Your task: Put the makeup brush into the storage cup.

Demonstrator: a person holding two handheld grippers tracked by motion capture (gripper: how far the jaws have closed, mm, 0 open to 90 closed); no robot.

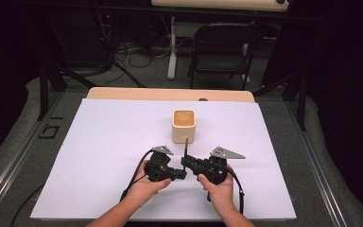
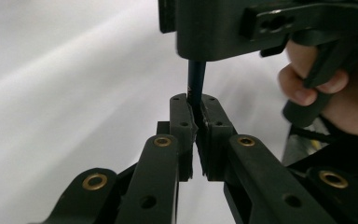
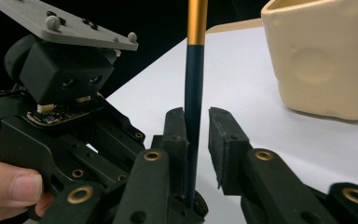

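Table: the white sheet (image 1: pixel 99 156) covered nearly the whole top, with a strip of light wood at the far edge.
Chair: a black folding chair (image 1: pixel 222 52) stood on the floor beyond the table, well apart from my work.
Cup: the cream square-sided cup (image 1: pixel 184 126) stood upright on the sheet, just beyond my two tools; from above its inside looked tan and I could not tell whether anything lay in it. In the right gripper view its dimpled wall (image 3: pixel 326 60) rose at the upper right.
My left gripper (image 1: pixel 182 174): I held it low over the sheet, pointed toward my other tool. In the left gripper view (image 2: pixel 198 126) its jaws were pressed together on the lower end of the pencil.
My right gripper (image 1: pixel 185 163): I held it nose to nose with the left one. In the right gripper view (image 3: pixel 204 140) its jaws stood spread, the pencil against the left jaw and a gap to the right one.
Pencil: the dark blue pencil (image 3: pixel 193 107) with a gold band near its top stood upright between the two tools, just on my side of the cup, outside it (image 1: pixel 186 150).
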